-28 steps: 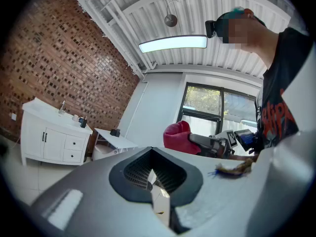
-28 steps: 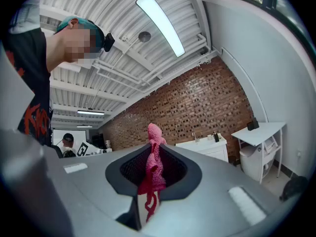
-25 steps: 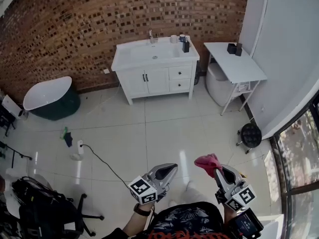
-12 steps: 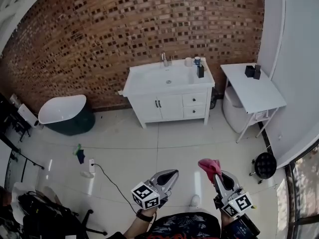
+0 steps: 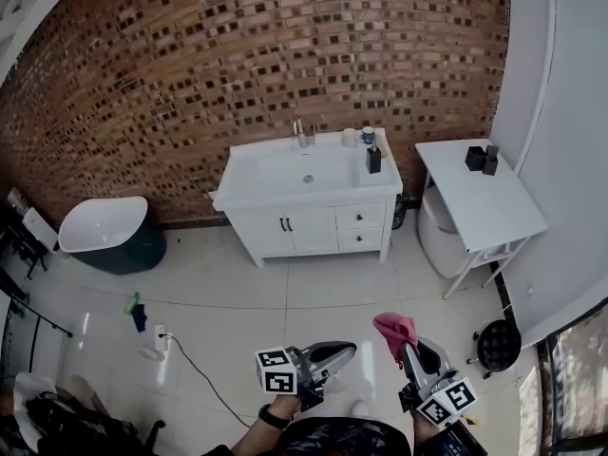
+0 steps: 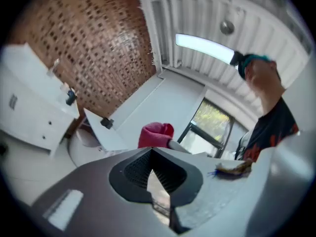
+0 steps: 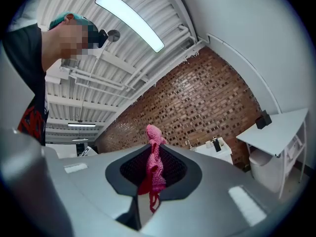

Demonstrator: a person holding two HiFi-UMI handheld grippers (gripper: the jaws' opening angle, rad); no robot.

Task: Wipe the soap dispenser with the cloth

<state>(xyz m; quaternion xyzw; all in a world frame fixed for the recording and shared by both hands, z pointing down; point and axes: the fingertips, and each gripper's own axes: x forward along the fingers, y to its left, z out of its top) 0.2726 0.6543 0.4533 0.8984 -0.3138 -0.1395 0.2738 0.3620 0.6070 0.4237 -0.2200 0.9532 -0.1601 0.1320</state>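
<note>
While both grippers hang low over the floor tile [image 5: 313, 302], well short of the vanity [image 5: 275, 218], the right gripper [image 5: 403, 348] is clamped on the pink cloth [image 5: 392, 327]. The cloth bunches above its tips. In the right gripper view the fabric fills the gap between the jaws and a strand dangles below them. The left gripper [image 5: 344, 351], just beside it on the left, has its jaws pressed together with nothing between them.

The soap dispenser [image 5: 373, 159], a dark bottle, stands far ahead of the right gripper and slightly to its left. It sits on the vanity top between the basin and the counter's right edge, near that edge, with a cup [image 5: 368, 136] close behind it.

A broad run of tile separates both grippers from the vanity's front edge. Ahead and to the right of the right gripper, a white side table [image 5: 494, 218] stands beside the vanity's right end, with only a narrow gap between the two. A black stool [image 5: 496, 346] sits to the right of the right gripper, apart from it. Left of the left gripper a dark cable [image 5: 195, 376] trails across the floor. Far ahead-left, a tub [image 5: 100, 226] rests against the brick wall [image 5: 190, 65].
</note>
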